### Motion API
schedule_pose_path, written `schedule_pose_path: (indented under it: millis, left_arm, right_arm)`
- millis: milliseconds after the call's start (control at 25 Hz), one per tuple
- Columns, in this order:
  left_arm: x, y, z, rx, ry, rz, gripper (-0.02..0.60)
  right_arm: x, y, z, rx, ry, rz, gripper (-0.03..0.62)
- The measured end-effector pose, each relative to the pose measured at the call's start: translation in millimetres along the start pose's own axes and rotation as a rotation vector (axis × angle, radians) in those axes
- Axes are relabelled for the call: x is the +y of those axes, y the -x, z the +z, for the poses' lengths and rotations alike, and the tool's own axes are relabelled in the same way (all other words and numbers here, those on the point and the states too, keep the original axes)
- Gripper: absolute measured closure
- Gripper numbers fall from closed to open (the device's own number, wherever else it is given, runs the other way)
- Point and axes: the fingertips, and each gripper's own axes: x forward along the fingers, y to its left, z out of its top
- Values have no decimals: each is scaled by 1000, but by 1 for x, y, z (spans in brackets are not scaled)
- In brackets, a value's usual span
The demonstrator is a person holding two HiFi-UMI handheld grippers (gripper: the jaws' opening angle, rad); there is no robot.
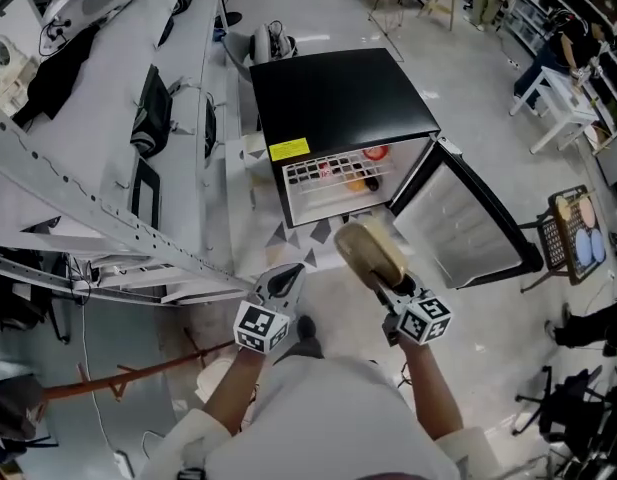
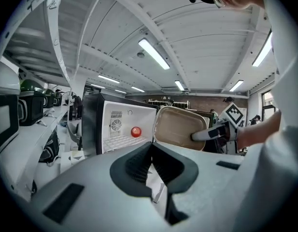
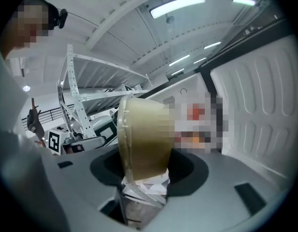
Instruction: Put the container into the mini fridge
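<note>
A: What has the right gripper (image 1: 392, 288) got?
B: It pinches the tan container (image 1: 371, 248), tilted on edge, just near of the open mini fridge (image 1: 338, 98).
A: And the left gripper (image 1: 284, 280)?
B: Jaws pressed together, empty, to its left

Items (image 1: 374, 154) inside mini fridge (image 1: 338, 93) indistinct

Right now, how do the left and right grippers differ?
The right gripper is clamped on the beige container, held on edge; the left gripper holds nothing. The right gripper's jaws stand apart around the container; the left gripper's meet at the tips. Both point toward the open mini fridge.
</note>
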Motion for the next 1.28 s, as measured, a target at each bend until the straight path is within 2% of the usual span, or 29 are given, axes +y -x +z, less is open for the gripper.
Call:
schedule_pose_path:
  millis: [320, 480, 680, 960, 1280]
  left_arm:
    - [43, -5, -7, 17, 1, -34, 577]
    - [55, -3, -10, 23, 12, -31, 577]
    - [61, -2, -10, 15, 36, -15, 577]
    - [65, -3, -14, 22, 57, 30, 577]
    - [62, -16, -7, 24, 79, 115, 577]
  right_arm:
    - [-10, -51, -5, -19, -144, -62, 373]
    - [-11, -69, -8, -36, -245, -60, 373]
    - [-10, -89, -11, -1, -276, -43, 373]
    - [-26, -121, -15, 16, -372, -38, 372]
    - [-39, -168, -9, 54, -475, 59, 376]
